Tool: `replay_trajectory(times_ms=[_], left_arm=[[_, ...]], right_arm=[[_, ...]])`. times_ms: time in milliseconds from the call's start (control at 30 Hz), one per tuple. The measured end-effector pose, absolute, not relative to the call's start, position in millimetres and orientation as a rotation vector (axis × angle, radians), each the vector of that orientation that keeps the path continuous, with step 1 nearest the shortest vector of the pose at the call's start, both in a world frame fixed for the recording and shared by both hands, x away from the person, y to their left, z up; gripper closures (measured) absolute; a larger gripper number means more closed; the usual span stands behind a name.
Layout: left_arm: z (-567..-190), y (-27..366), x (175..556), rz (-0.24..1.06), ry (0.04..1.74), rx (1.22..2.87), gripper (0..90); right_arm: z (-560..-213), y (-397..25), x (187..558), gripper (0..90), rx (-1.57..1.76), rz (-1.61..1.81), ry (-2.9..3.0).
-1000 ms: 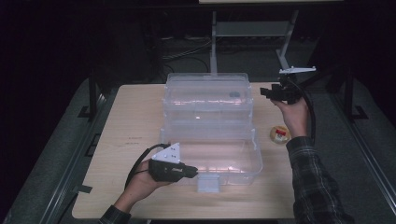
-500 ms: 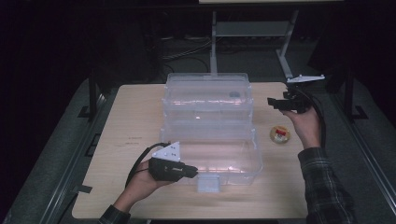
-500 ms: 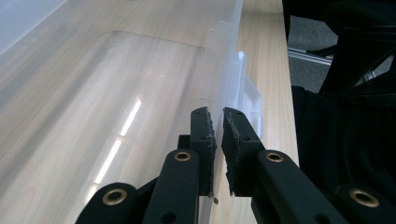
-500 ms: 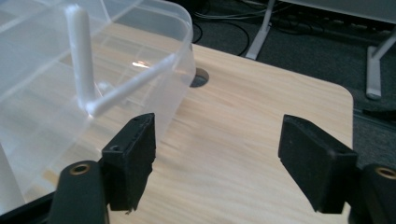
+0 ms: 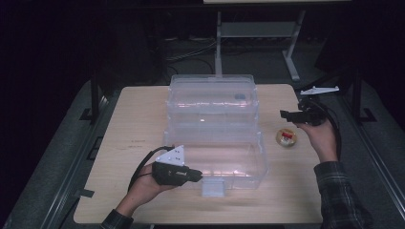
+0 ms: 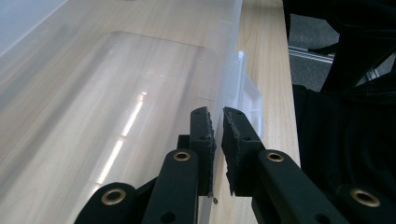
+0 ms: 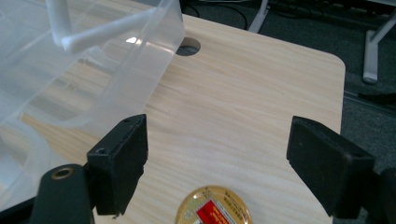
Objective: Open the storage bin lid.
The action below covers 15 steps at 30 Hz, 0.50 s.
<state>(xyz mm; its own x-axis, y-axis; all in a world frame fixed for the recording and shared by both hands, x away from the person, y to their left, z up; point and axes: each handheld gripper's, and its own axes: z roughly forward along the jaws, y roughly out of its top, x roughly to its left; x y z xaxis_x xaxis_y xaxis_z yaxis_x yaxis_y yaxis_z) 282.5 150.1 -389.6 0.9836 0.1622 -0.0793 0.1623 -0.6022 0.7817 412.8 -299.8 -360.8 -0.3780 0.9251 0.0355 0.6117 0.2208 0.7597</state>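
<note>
The room around me is dark, with a pale metal stand [image 5: 219,33] and loose cables on the floor behind the light wooden table [image 5: 138,124], and grey flooring at both sides of it. On the middle of that table stands the large clear plastic tiered storage box [image 5: 212,129], which I take as my landmark: its trays step up toward the far edge, and a small flat latch tab [image 5: 213,189] sticks out of its near wall. My left gripper [image 5: 197,176] sits at the box's near left corner, jaws nearly together with only a thin gap, closed against the box's front rim beside the tab; whether the rim is truly pinched I cannot tell, since the clear plastic blurs into the wood behind it. My right gripper [image 5: 285,114] hangs above the table just right of the box, jaws spread wide with nothing between them. Right of the box, near its front half, lies a small round gold tin with a red label [image 5: 286,138], cut off at the bottom edge of the right gripper view [image 7: 214,207], its lettering too small to read.
</note>
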Motion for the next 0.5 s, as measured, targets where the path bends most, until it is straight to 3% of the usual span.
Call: replay_trajectory(times_ms=[500], left_arm=[[-389,150,283,-0.007,0.224,2.229,82.5]], right_arm=[[-389,-311,397,14.8,1.448,0.959,2.109]])
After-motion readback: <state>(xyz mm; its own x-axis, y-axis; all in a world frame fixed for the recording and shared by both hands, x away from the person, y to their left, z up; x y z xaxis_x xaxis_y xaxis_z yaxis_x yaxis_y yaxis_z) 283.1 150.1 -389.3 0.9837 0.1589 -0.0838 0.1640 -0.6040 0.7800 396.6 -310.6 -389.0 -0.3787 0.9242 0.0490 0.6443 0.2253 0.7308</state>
